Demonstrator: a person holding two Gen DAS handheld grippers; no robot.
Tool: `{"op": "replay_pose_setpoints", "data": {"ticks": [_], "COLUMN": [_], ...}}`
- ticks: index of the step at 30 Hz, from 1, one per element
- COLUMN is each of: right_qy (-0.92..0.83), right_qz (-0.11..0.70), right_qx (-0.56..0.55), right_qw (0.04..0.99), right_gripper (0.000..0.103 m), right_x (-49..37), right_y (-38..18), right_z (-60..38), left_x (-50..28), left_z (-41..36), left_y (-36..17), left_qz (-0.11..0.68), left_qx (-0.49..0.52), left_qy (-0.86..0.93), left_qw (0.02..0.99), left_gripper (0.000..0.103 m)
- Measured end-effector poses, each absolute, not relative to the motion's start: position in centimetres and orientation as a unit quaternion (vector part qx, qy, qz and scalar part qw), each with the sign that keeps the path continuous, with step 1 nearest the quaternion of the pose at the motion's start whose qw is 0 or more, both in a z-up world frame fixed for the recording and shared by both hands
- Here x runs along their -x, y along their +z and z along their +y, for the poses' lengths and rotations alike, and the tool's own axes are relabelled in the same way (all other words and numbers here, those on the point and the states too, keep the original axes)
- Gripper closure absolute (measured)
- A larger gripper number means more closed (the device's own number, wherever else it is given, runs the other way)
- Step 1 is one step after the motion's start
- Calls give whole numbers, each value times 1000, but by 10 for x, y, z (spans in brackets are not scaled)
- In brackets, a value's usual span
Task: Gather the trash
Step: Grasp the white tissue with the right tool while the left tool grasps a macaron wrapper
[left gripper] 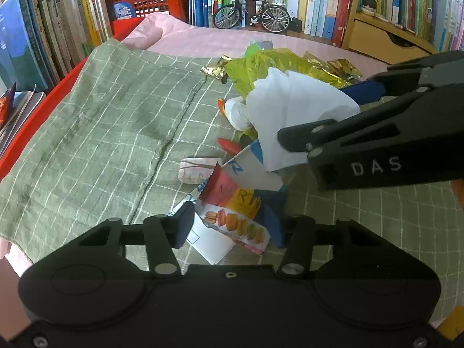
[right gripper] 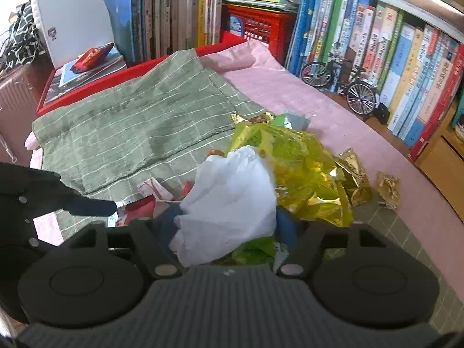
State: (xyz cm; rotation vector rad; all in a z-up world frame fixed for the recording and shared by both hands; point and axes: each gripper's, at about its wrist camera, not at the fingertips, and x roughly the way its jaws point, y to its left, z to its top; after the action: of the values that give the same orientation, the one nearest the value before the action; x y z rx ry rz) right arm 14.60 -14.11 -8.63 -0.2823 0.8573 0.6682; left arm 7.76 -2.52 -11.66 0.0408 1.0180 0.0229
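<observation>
A pile of trash lies on a green checked cloth [left gripper: 101, 130]. My left gripper [left gripper: 230, 223] is shut on a macaron snack wrapper [left gripper: 235, 220], which stands tilted with blue-and-white paper behind it. One left finger [right gripper: 87, 206] shows at the left edge of the right wrist view. My right gripper [right gripper: 227, 226] is shut on a crumpled white plastic bag [right gripper: 232, 197]. From the left wrist the right gripper [left gripper: 327, 116] reaches in from the right, the bag [left gripper: 290, 101] bulging between its fingers. Yellow-green foil [right gripper: 304, 168] and gold wrappers [right gripper: 356, 179] lie behind the bag.
A small pink-and-white packet [left gripper: 200, 169] and red scraps lie beside the pile. A pink cloth [right gripper: 290, 87] covers the far side. A model bicycle [left gripper: 252, 14], rows of books, a red crate [left gripper: 145, 3] and a wooden drawer box [left gripper: 377, 40] line the back.
</observation>
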Motion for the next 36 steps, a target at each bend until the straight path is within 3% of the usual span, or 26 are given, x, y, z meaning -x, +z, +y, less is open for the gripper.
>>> {"op": "replay_pose_setpoints", "data": {"ticks": [5, 6, 9, 11, 14, 16, 20, 25, 36], "right_qy": [306, 304, 296, 289, 276, 264, 247, 238, 230], "right_qz": [396, 392, 387, 382, 372, 366, 362, 368, 374], "right_qx": [122, 119, 110, 104, 91, 82, 71, 67, 62], "right_qw": [857, 860, 866, 872, 882, 888, 896, 897, 896], "right_gripper": [41, 47, 52, 54, 66, 72, 73, 73, 67], "right_x": [-143, -141, -139, -137, -134, -133, -131, -128, -126], "right_y": [-80, -79, -74, -70, -63, -59, -55, -55, -58], "right_z": [-152, -155, -163, -169, -180, -188, -202, -211, -217], "left_x": [-76, -75, -75, -75, -73, -74, -81, -87, -89], "left_z": [-27, -28, -28, -29, -32, -34, -41, -53, -62], "left_y": [-112, -111, -109, -107, -105, -107, -116, -124, -135], "left_qz": [483, 483, 484, 482, 474, 473, 479, 462, 488], "left_qx": [-17, -15, -11, -13, -15, -17, -34, -94, -85], "left_qy": [17, 17, 20, 20, 22, 18, 17, 45, 6], "left_qw": [875, 875, 875, 876, 880, 881, 877, 881, 869], "left_gripper": [70, 74, 74, 71, 53, 48, 42, 26, 28]}}
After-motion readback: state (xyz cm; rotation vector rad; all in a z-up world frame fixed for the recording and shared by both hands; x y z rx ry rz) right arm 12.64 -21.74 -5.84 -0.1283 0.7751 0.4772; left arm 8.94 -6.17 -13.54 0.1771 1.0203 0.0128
